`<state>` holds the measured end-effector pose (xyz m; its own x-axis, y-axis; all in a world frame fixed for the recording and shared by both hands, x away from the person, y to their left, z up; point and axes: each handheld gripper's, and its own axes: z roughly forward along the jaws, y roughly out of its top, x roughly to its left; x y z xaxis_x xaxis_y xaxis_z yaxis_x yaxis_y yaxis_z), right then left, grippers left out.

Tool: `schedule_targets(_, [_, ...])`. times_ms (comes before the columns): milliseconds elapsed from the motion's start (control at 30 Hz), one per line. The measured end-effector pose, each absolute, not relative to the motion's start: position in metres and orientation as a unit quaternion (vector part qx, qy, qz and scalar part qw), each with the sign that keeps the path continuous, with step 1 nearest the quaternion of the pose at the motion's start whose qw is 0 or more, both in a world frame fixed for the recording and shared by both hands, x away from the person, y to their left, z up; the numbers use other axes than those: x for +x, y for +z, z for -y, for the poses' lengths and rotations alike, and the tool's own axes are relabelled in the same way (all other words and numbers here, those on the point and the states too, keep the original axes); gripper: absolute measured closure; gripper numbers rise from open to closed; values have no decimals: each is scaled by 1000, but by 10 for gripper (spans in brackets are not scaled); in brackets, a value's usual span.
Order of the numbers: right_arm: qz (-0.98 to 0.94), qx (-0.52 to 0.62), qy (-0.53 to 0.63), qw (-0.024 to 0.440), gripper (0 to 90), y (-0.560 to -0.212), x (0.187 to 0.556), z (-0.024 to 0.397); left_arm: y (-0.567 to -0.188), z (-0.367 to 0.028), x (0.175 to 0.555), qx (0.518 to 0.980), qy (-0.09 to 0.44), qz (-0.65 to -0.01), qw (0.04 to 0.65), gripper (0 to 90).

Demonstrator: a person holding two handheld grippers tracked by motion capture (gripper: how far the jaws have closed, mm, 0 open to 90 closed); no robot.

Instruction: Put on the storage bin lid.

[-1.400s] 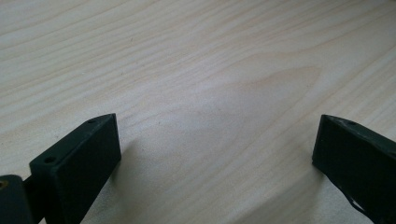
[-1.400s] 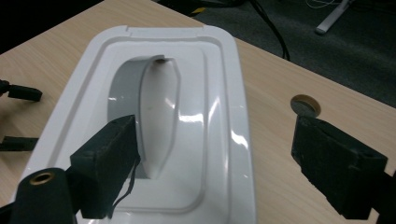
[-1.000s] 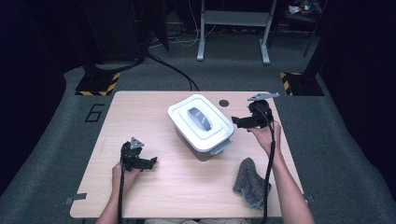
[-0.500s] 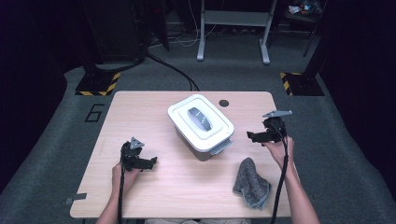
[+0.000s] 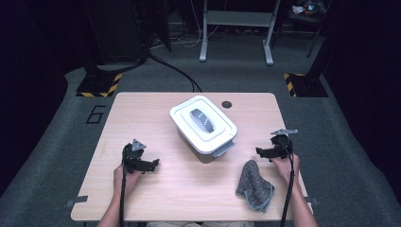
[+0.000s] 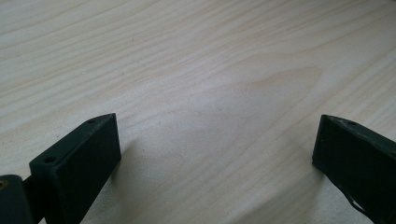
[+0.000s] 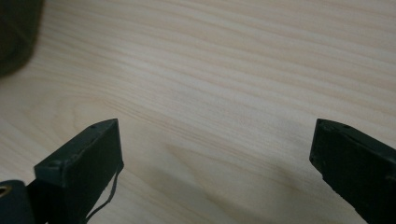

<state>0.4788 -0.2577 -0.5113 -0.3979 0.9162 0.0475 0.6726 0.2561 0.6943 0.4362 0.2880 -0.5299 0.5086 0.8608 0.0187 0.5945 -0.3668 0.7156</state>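
Note:
A white lidded box point(image 5: 203, 125) with a grey handle on its lid stands in the middle of the wooden table point(image 5: 142, 113). A crumpled grey cloth point(image 5: 254, 184) lies near the front right; it is a dark blur point(image 7: 14, 32) in the right gripper view. My right gripper point(image 5: 261, 152) is low over the table just right of the cloth, pointing left. Its jaws have just been opening and stand wide point(image 7: 214, 128) over bare wood, with nothing between them. My left gripper point(image 5: 153, 164) rests at the front left, open point(image 6: 215, 126) over bare wood.
A small dark round hole point(image 5: 227, 104) sits in the table behind the box. Beyond the table are a grey carpet, a metal frame point(image 5: 236, 28) and yellow-black striped bases point(image 5: 99, 85).
My right gripper has come down and toward the front from beside the box's right side, ending low next to the cloth. The left gripper has stayed put.

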Motion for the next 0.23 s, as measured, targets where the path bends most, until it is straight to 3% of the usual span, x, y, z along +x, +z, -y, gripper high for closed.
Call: schedule_targets(233, [-777,506,322,193,6,-525,478,258,-530,-288,436,802,201,-454,332,8])
